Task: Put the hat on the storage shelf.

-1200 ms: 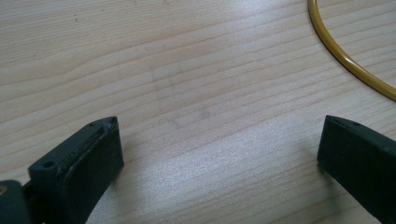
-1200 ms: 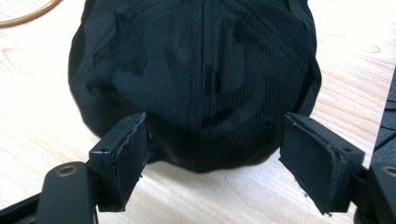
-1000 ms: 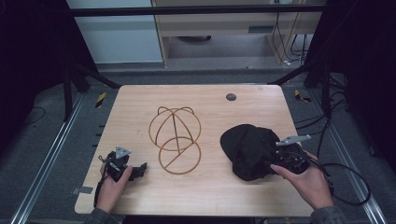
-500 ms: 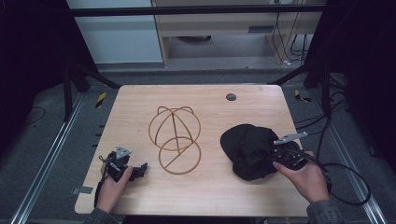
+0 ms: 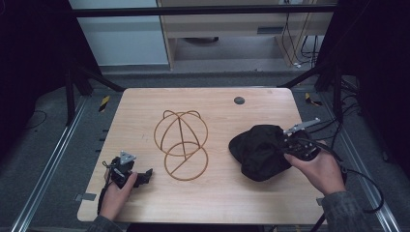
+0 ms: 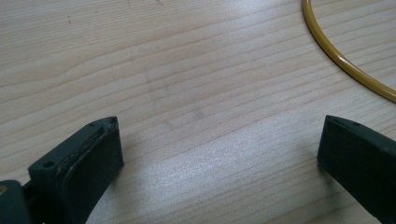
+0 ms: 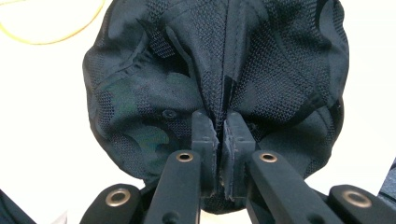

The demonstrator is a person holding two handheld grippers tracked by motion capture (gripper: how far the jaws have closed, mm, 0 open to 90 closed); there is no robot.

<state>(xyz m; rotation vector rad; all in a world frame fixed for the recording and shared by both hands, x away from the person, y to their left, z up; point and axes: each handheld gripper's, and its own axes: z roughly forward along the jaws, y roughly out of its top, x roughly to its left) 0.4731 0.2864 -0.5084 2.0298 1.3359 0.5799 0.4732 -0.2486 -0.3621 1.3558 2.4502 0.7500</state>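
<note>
The black cap [image 5: 261, 151] lies on the right half of the desk [image 5: 222, 203], at about 3 o'clock from the wire hat stand [image 5: 181, 144], well apart from it. In the right gripper view the cap [image 7: 224, 70] hangs ahead of the right claw [image 7: 220, 135], whose jaws have just been closing and now pinch a fold of its fabric along a seam. In the high view the right claw [image 5: 295, 147] sits at the cap's 3 o'clock edge, so the cap extends from it toward 9 o'clock, the way to the stand. The cap's long axis runs roughly from 10 to 4 o'clock. The left claw [image 5: 140, 178] rests low at about 8 o'clock from the stand; its jaws [image 6: 219, 154] stand wide over bare wood, holding nothing, with 1 arc of the stand's ring [image 6: 341, 56] just ahead. The right hand is plainly the nearer to the cap; carrying it over to the stand looks like the next move.
</note>
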